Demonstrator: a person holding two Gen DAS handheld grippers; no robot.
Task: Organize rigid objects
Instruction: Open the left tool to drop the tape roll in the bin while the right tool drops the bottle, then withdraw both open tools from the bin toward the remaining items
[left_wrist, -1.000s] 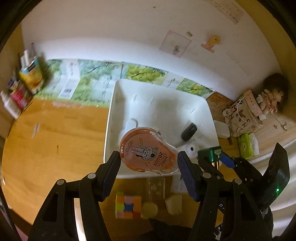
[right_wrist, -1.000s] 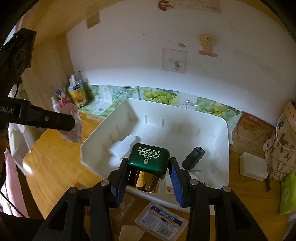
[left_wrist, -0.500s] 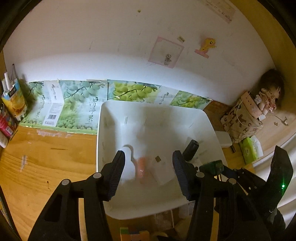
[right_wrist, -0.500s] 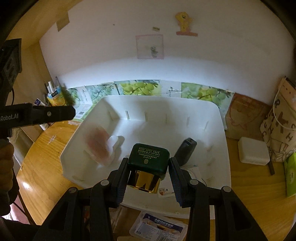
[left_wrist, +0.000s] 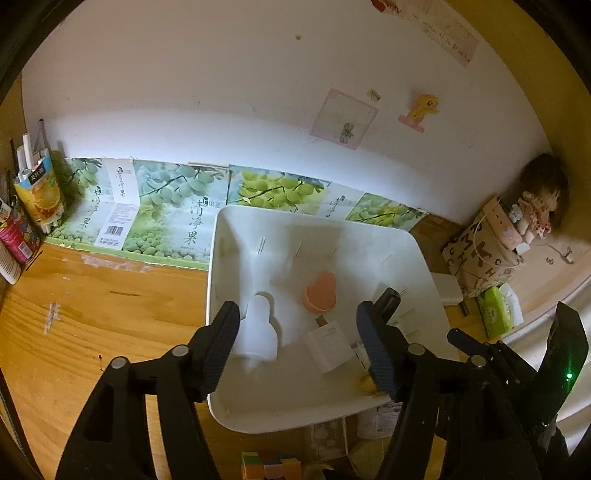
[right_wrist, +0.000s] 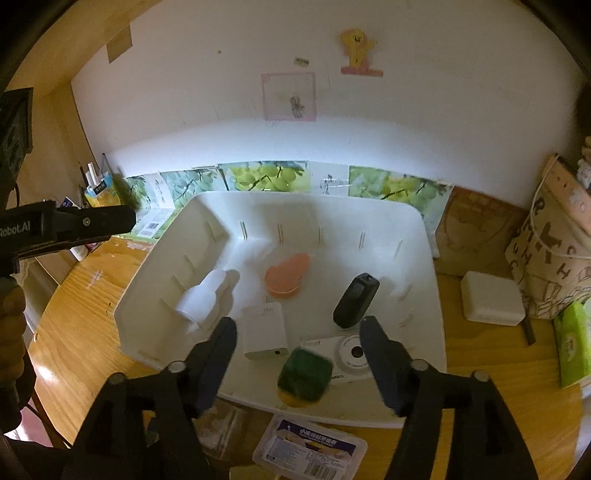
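Observation:
A white tray sits on the wooden desk against the wall. In it lie a pink tape dispenser, a white bottle, a white adapter, a black device and a white camera. My left gripper hovers over the tray's front, its jaws opening with nothing between them. My right gripper is opening too. The green-capped jar, blurred, is below and between its jaws, free of the pads, at the tray's front edge.
In front of the tray lie a colourful cube and a labelled plastic box. To the right are a white box, a patterned bag and a green tissue pack. A juice carton stands far left.
The left gripper let go of the pink tape dispenser, which now lies in the tray. The right gripper opened and the green-capped jar dropped out of its grip onto the tray's front.

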